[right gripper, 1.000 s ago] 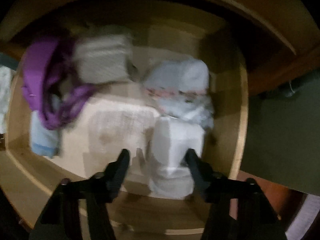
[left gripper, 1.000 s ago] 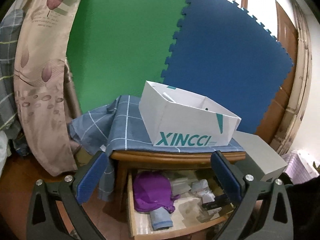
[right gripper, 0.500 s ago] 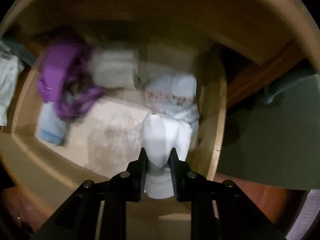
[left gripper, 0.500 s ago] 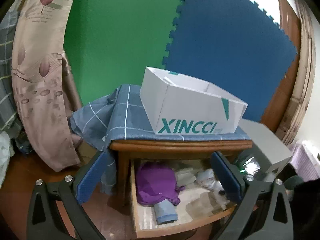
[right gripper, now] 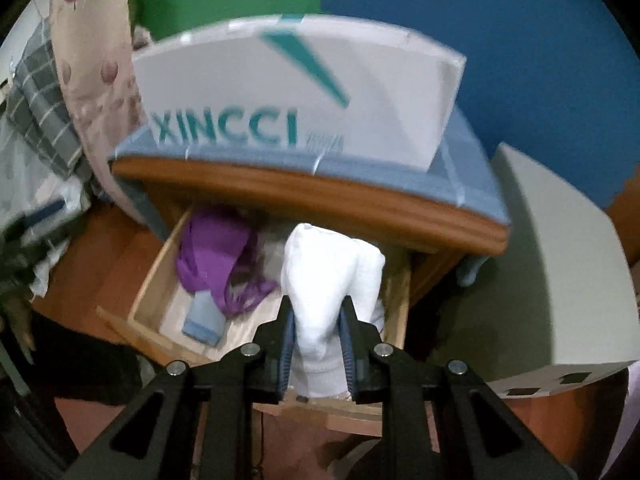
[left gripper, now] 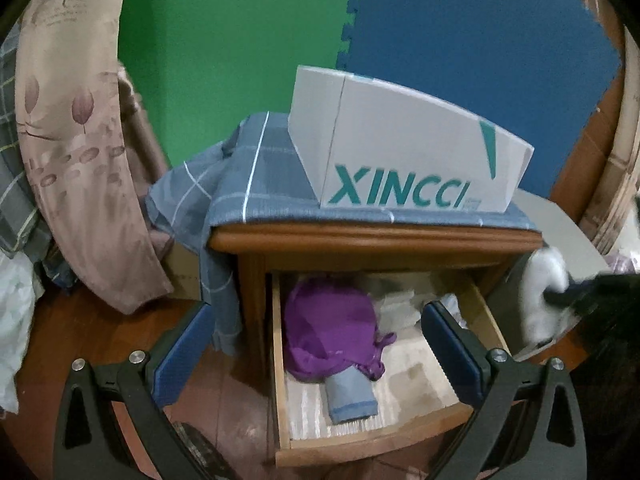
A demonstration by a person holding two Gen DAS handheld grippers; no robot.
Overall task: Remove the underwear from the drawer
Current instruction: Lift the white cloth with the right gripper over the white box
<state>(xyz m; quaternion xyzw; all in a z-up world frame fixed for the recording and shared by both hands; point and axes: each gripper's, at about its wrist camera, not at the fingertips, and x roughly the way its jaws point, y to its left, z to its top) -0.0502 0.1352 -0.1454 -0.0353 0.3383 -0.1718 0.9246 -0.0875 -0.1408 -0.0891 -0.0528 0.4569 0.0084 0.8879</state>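
A: Right gripper status?

B: Clamped on the white underwear. Jaws closed in on it within the last second, pads pressing both sides of the roll, which sticks up between them. It hangs above the open drawer, clear of the drawer floor.

A: Left gripper?

B: Jaws spread wide, nothing between them. It looks down at the drawer front from outside.

A: What's in the drawer?

B: Purple garment at the left, light blue folded piece just in front of it, touching. Pale folded items toward the back right (half hidden behind the left gripper's finger, can't tell what they are).

A: The white thing at the right edge of the left view?

B: Blurred; probably the same white roll in the right gripper, off the drawer's right side.

A: Above the drawer?

B: White XINCCI box on a blue checked cloth covering the nightstand top.
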